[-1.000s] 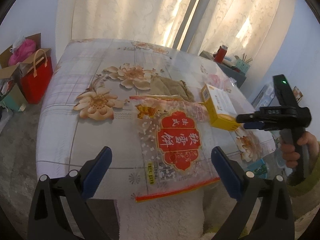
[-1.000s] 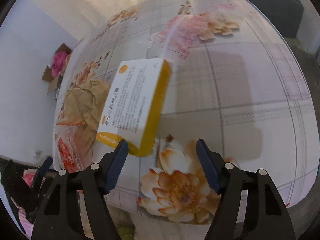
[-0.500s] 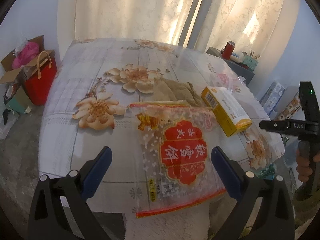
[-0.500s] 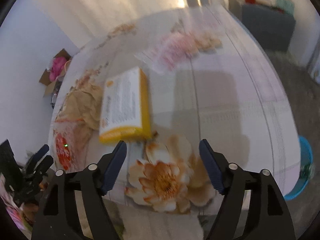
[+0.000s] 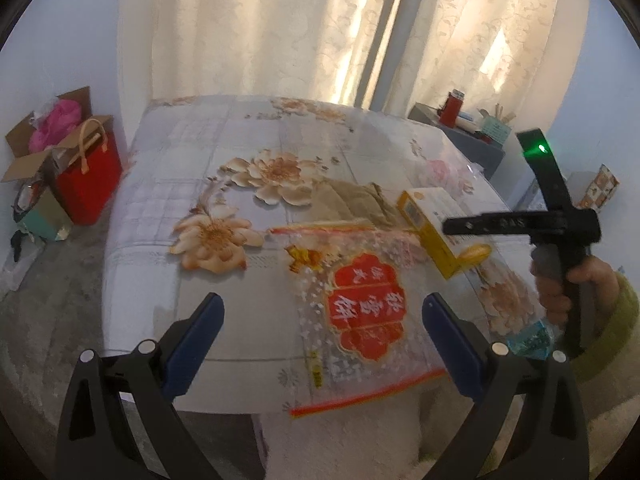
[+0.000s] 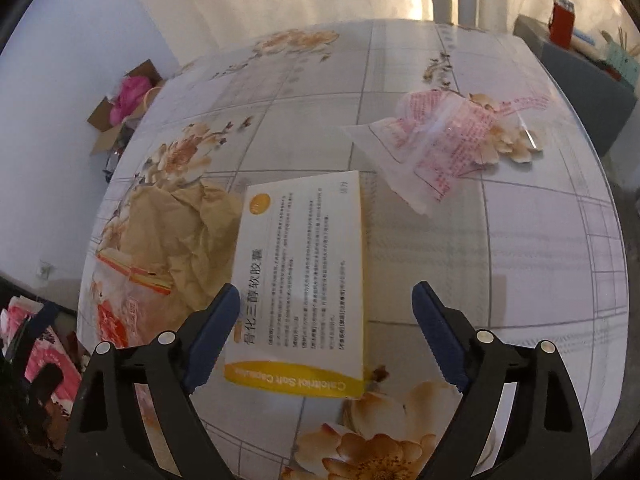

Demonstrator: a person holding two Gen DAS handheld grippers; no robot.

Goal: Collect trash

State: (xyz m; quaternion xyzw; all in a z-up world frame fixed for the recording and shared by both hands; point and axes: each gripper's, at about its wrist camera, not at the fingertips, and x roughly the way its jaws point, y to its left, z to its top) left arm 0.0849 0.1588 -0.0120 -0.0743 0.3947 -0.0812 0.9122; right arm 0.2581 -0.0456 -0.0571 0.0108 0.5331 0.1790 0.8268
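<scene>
Hovering over the flowered surface (image 6: 520, 240), the right gripper (image 6: 326, 336) has its blue pads spread wide, having just been opening, and the yellow-and-white medicine box (image 6: 300, 280) lies flat between them, its yellow end toward the camera. The left pad overlaps the box's edge in this view; whether it touches, I can't tell, but nothing is clamped. At ten o'clock from the box sits crumpled brown paper (image 6: 176, 240), touching its long side. Up at one o'clock, well apart, lies a clear wrapper with pink print (image 6: 440, 148). Over on the left wrist view, the left gripper (image 5: 320, 328) hangs with pads wide apart and empty above the near edge, where a clear snack bag with a red label (image 5: 360, 308) lies partly overhanging. At three o'clock a hand (image 5: 560, 288) grips the right gripper's handle.
</scene>
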